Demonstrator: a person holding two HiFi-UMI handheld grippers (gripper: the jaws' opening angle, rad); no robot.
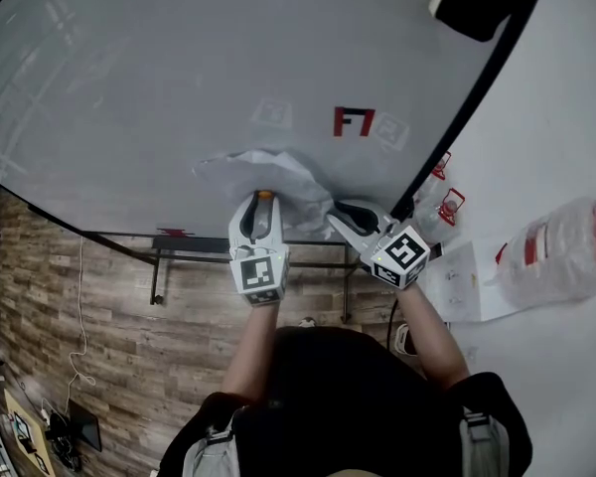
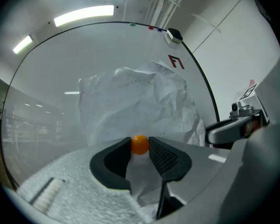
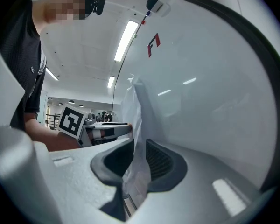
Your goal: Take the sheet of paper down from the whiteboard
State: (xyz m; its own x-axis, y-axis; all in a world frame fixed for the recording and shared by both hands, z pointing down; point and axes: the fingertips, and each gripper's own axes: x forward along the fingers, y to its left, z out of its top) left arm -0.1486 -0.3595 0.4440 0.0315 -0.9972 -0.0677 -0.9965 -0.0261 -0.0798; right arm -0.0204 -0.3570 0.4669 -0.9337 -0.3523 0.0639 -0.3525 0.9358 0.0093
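Wood-plank floor (image 1: 89, 316) below; white wall (image 1: 566, 107) at right; ceiling strip lights (image 2: 84, 15) glowing overhead.

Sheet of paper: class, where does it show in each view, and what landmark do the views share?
Head view: sheet of paper, crumpled, at centre.
Left gripper view: centre, behind the orange ball that the left claw grips.
Right gripper view: edge-on, held in the right claw.
Shared: red mark on the whiteboard.

There's a red mark (image 1: 354, 121) on the whiteboard (image 1: 159, 78). Reads like a blocky F with a bar beside it, I think.
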